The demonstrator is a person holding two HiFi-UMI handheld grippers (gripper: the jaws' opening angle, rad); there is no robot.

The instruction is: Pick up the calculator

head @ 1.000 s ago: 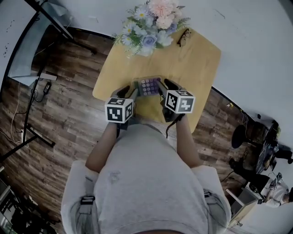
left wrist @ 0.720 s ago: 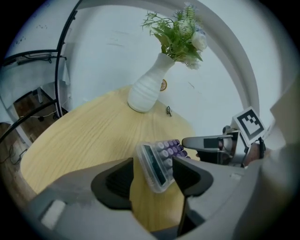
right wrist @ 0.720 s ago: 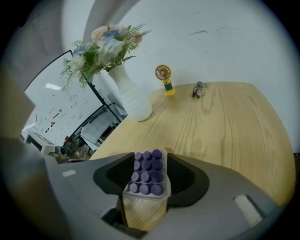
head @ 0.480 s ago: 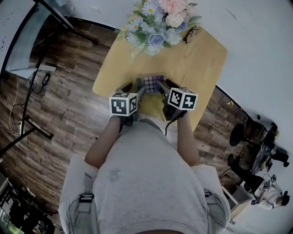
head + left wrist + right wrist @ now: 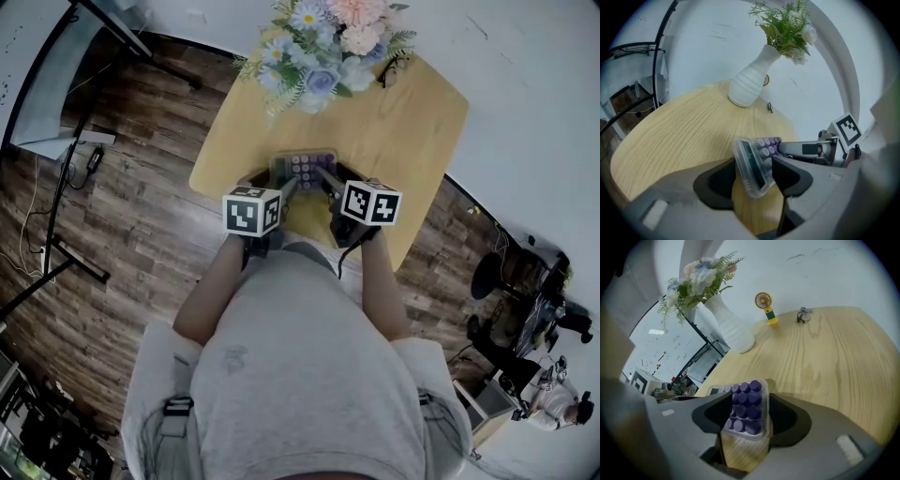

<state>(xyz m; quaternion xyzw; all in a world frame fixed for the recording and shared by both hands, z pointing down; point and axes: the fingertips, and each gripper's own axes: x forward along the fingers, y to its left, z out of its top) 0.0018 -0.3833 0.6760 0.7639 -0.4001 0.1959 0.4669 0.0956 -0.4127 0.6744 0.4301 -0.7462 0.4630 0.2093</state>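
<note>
- Calculator (image 5: 302,169), a clear-cased plastic slab with round purple keys and a small display, sits low over the light wooden tabletop (image 5: 403,122) and appears to rest on it. It bridges the two claws just ahead of their marker cubes.
- Its long axis runs from one claw across to the other, so neither hand is nearer; each already has one end of it.
- Left claw (image 5: 752,176): the jaws have just been opening and stand wide. The display end lies tilted between them, with a clear gap at one jaw and the opposite edge close to the other. It has no grip on the case.
- Right claw (image 5: 750,416): the jaws have likewise just been opening and are spread fully. The keypad end lies between them, loose, with space at the side.
- Picking it up looks like a matter of closing each claw across the short width of the case, then raising both together.
- The smooth case could twist if one side bites first.
- A white ribbed vase (image 5: 749,84) of flowers stands well beyond the claws, apart from the calculator.
</note>
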